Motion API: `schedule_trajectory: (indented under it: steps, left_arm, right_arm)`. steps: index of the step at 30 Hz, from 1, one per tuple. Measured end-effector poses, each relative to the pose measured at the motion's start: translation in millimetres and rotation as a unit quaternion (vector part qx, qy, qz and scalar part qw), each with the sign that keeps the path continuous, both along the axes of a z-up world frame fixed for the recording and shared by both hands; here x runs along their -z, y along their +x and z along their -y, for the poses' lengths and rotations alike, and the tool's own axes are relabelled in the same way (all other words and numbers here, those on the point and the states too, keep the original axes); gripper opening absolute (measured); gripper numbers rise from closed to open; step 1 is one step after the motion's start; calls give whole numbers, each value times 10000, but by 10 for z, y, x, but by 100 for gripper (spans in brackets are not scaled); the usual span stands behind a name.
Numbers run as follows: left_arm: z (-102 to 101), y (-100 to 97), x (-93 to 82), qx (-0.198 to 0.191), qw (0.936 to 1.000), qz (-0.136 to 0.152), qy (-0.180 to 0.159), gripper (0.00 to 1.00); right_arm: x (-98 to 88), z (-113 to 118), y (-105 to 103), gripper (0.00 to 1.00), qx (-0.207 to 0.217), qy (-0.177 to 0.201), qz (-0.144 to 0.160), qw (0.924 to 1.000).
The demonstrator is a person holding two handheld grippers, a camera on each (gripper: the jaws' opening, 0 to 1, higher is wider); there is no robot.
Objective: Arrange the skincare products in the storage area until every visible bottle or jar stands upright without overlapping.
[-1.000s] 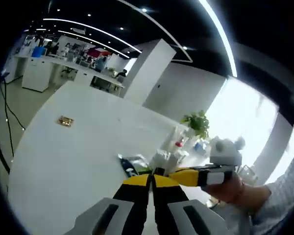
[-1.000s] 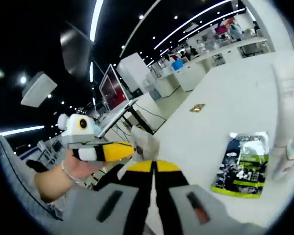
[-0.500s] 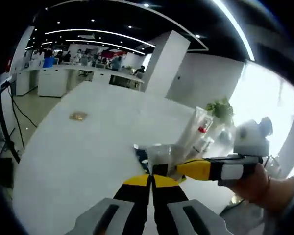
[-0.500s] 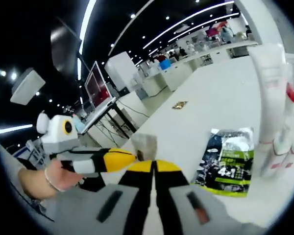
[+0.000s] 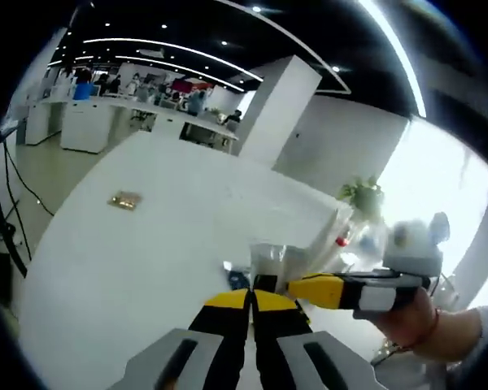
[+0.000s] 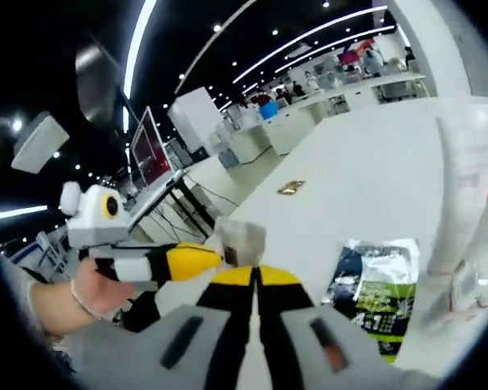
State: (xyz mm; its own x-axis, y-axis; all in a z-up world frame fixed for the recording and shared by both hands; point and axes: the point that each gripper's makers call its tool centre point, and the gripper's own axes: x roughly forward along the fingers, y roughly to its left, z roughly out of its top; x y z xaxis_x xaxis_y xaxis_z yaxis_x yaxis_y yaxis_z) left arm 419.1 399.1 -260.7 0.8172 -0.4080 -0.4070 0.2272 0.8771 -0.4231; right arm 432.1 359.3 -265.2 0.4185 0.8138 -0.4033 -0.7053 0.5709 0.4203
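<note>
In the right gripper view the right gripper [image 6: 256, 280] has its jaws pressed together, empty. Just beyond it a dark sachet [image 6: 372, 291] with a green band lies flat on the white table [image 6: 366, 187]. Beside the sachet stand white tubes [image 6: 472, 203], blurred. The left gripper [image 5: 252, 294] has its jaws together too, near a small pale bottle [image 5: 267, 258].

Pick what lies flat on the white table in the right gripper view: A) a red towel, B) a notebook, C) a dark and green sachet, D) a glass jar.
C: the dark and green sachet lies flat on the white table, beside upright white tubes.
</note>
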Motion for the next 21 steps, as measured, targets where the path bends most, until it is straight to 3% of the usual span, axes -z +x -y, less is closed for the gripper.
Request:
schedule_trajectory:
  steps: [4, 10, 17, 21]
  left_arm:
    - [-58, 201, 30, 12, 9998, 5, 186, 1]
    - [-83, 431, 196, 74, 9995, -199, 222, 1]
    - [-87, 509, 402, 89, 9985, -454, 285, 1]
    - [-131, 552, 579, -68, 9967, -758, 300, 1]
  right_arm:
    - [9, -91, 215, 2, -20, -295, 89, 9995]
    - [238, -104, 488, 2, 113, -781, -172, 9967]
    - [408, -65, 461, 2, 157, -1057, -405, 9934]
    - [550, -97, 460, 2, 157, -1254, -549, 9905]
